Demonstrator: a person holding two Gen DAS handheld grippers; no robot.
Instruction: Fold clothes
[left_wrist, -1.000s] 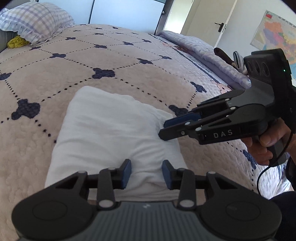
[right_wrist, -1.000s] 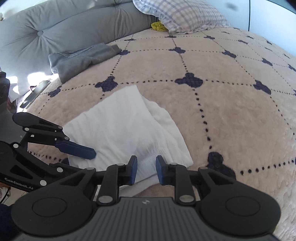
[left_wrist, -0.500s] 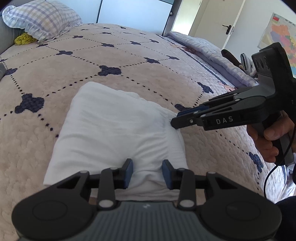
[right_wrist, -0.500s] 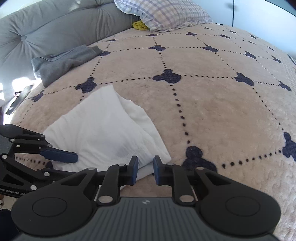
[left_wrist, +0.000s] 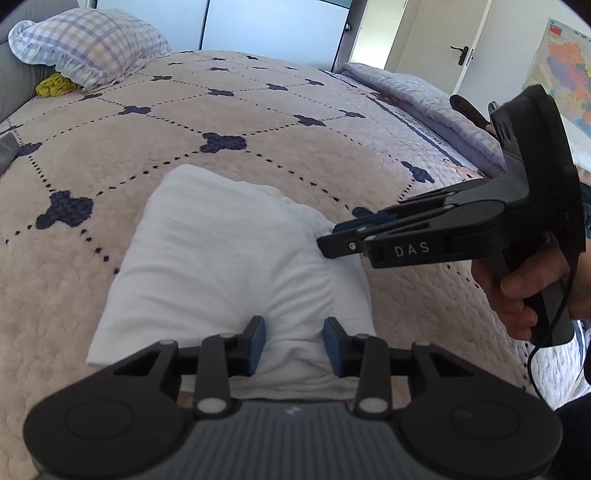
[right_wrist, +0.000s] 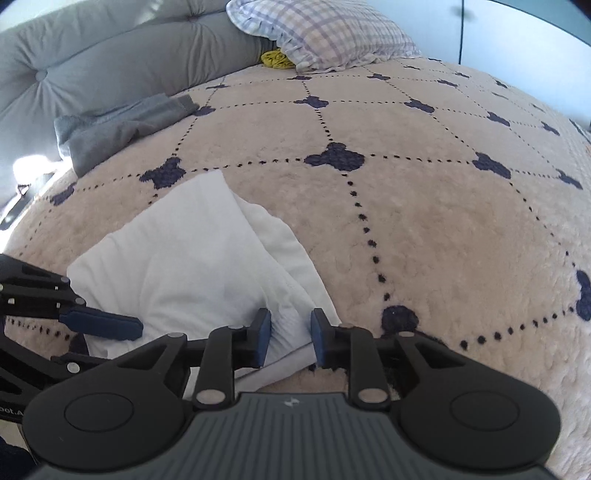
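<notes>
A white garment (left_wrist: 221, 266), folded into a thick rectangle, lies on the beige quilted bedspread (left_wrist: 258, 129). My left gripper (left_wrist: 294, 343) stands open at the garment's near edge, with wrinkled white cloth between its blue pads. My right gripper (left_wrist: 332, 240), held by a hand (left_wrist: 524, 291), touches the garment's right edge. In the right wrist view the right gripper (right_wrist: 290, 341) is open by a narrow gap, and the layered edge of the garment (right_wrist: 184, 266) lies between its fingers. The left gripper (right_wrist: 92, 343) shows there at the left, at a garment corner.
A checked pillow (right_wrist: 325, 33) and a yellow item (right_wrist: 277, 59) rest against the grey padded headboard (right_wrist: 110, 48). A grey garment (right_wrist: 118, 125) lies crumpled near the headboard. A lilac quilt (left_wrist: 424, 99) runs along the bed's far side, with a door (left_wrist: 458, 55) behind it.
The right gripper drew a little away from the garment's right edge, then came back onto it. Its fingers narrowed and widened slightly. The left gripper stayed open at the near edge.
</notes>
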